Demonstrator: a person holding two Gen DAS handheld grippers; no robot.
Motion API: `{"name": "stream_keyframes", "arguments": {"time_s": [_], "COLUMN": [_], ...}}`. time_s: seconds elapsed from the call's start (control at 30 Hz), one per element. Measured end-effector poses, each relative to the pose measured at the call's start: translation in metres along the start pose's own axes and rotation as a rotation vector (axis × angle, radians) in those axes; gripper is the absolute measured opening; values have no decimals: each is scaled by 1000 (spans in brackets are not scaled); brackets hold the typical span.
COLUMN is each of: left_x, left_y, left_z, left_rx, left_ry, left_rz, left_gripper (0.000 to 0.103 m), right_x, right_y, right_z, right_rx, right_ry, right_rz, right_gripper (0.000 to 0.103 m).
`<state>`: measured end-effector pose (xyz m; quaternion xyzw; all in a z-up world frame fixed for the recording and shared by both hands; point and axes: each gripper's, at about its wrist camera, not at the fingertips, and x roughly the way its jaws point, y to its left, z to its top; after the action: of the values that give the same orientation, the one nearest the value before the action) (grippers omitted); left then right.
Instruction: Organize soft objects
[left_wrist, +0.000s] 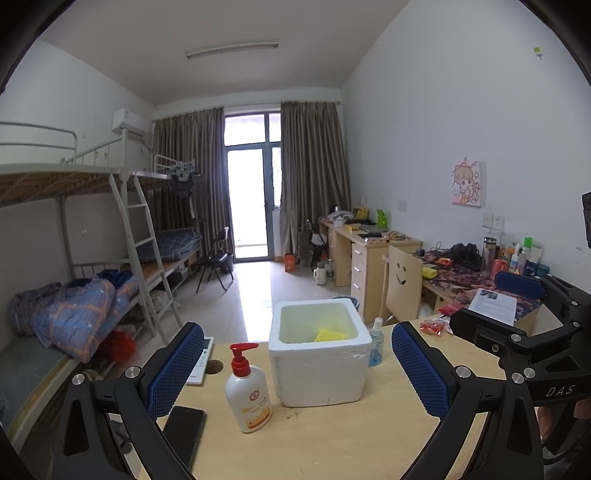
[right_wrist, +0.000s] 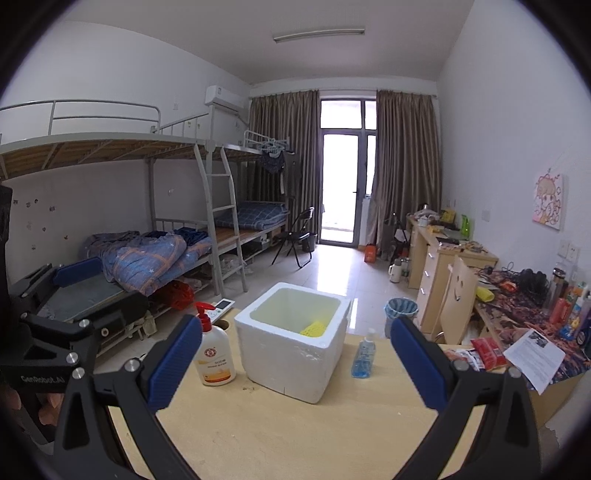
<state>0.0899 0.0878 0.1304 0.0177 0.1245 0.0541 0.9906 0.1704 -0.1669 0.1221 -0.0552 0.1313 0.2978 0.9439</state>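
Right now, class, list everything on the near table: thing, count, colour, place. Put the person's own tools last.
Foam box: one, white, table centre, open top.
Sponge: one, yellow, inside the box.
Pump bottle: one, white with red pump, left of the box.
Spray bottle: one, clear blue, right of the box.
Phone: one, black, table's near left edge.
Remote: one, white, far left edge.
Table: one, light wood.
Left gripper: one, black with blue pads, open.
Right gripper: one, same colours, open.
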Motion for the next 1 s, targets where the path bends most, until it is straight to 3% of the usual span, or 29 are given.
{"name": "stream_keyframes", "arguments": {"time_s": [0.43,1.0], "left_x": [-48,-103], "left_y": [-12,-21], "left_z": [-15,-61], "left_rx": [-9,-21], "left_ry": [-48,-88], "left_rz": [-50,-83], "left_gripper": [102,102], "right_x": [-49,-99], "right_y": [6,23], "right_z": [-20,-74], "right_rx": [1,45], "right_ry": [-38,-80], "right_rz": [-10,13], "right_gripper": [103,103]}}
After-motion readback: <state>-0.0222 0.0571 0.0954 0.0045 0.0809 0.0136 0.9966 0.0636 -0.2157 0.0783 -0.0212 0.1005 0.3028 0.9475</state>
